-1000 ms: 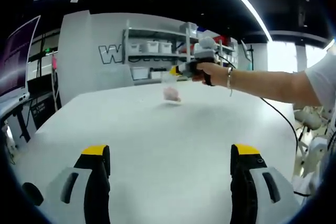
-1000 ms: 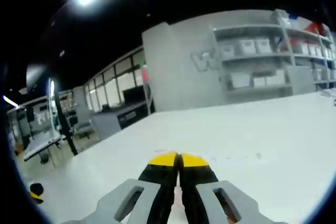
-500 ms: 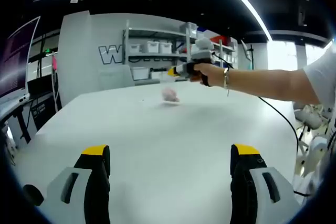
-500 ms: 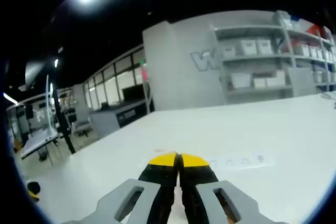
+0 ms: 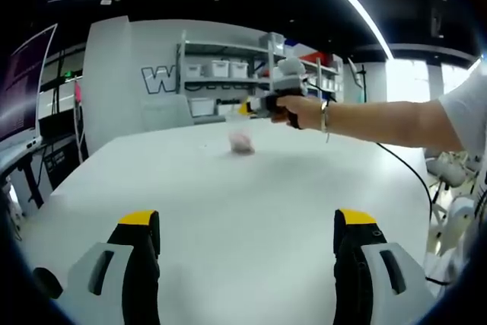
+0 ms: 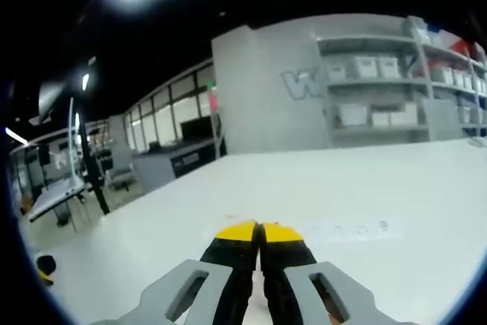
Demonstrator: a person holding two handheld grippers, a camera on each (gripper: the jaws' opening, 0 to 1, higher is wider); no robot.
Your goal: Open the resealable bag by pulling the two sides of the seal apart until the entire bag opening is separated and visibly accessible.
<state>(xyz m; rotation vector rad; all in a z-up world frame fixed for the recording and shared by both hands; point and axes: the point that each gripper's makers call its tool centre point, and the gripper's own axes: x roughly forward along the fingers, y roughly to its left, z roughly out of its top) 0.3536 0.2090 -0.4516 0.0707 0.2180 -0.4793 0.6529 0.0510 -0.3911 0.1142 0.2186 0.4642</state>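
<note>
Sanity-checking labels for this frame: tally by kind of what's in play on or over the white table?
Grippers: 2, the left gripper with jaws wide apart, and the right gripper with jaws together, pinching the top of the bag.
Resealable bags: 1, the clear bag with pink contents, hanging from the right gripper over the table.
Tables: 1.
Total: 4.

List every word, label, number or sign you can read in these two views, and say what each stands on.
"W": a large outlined letter on the grey wall beside the shelving unit; what follows it is hidden by the shelves.
Printed marks on the clear bag lying ahead of the right claw: too blurred to read.
Bins on the shelves: no legible labels.
</note>
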